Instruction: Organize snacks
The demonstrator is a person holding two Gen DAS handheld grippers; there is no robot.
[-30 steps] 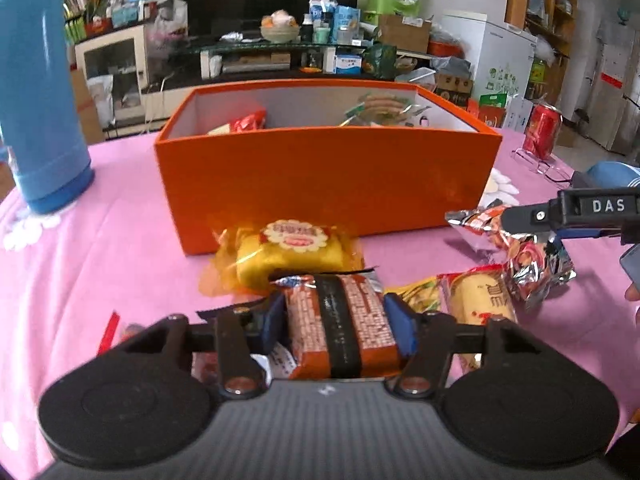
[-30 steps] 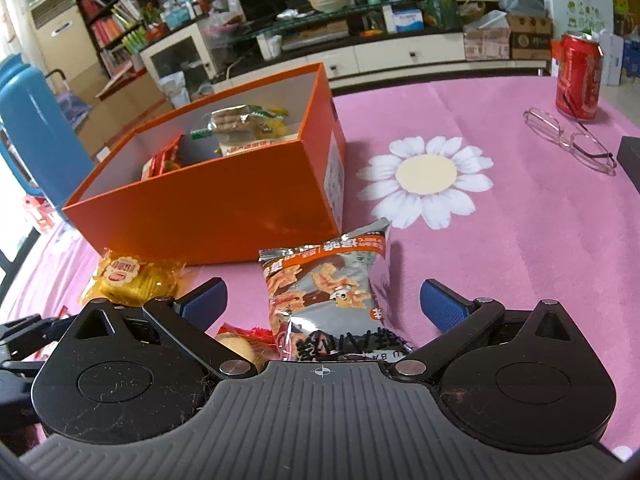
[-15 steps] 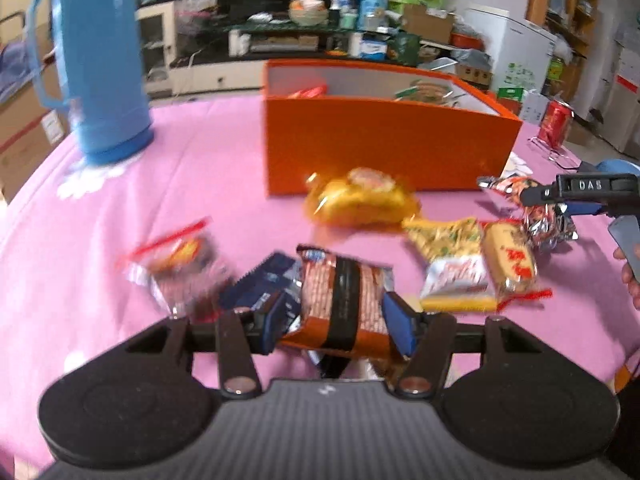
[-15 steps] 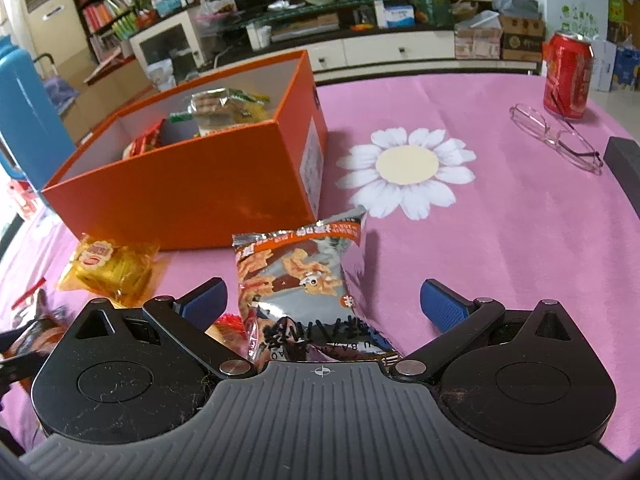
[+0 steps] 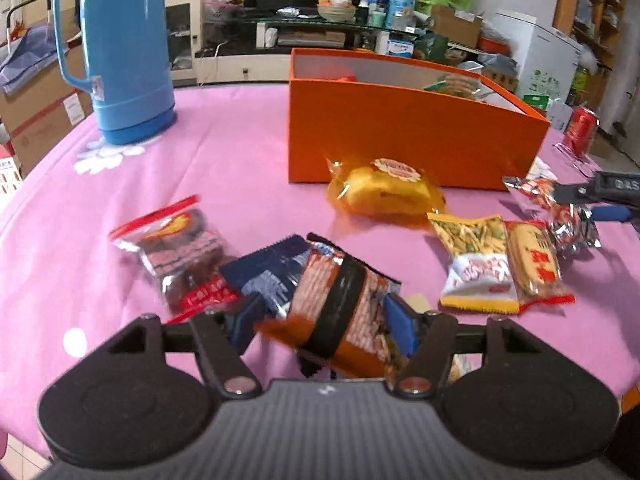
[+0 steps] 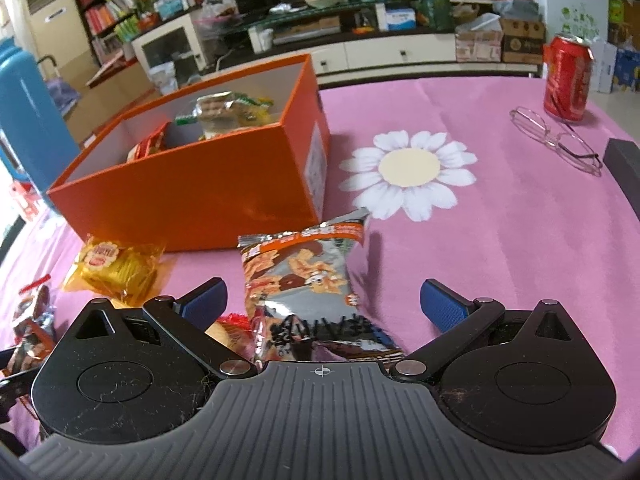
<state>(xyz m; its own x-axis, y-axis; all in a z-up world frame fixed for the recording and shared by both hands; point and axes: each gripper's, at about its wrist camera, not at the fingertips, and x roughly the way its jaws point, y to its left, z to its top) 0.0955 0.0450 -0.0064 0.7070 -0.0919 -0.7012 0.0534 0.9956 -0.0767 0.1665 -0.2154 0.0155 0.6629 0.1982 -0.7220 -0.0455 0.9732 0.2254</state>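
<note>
Orange wafer pack [image 5: 344, 312], clamped in left tool [image 5: 322, 320]

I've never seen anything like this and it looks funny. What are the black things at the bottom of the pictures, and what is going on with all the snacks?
The black things are grabbing tools with two blue-tipped fingers. A person holds one in each hand, and a small camera on each looks forward along its fingers. So one picture is from the left tool, the other from the right tool.

Both look over a pink tablecloth. On it stand an orange box with a few snacks already inside, a blue jug and a red can, with glasses lying beside the can.

The left tool is squeezing an orange snack packet. The right tool is open, with a silver snack bag lying between its fingers, not gripped. More packets lie in front of the box, like the yellow cake packet.
</note>
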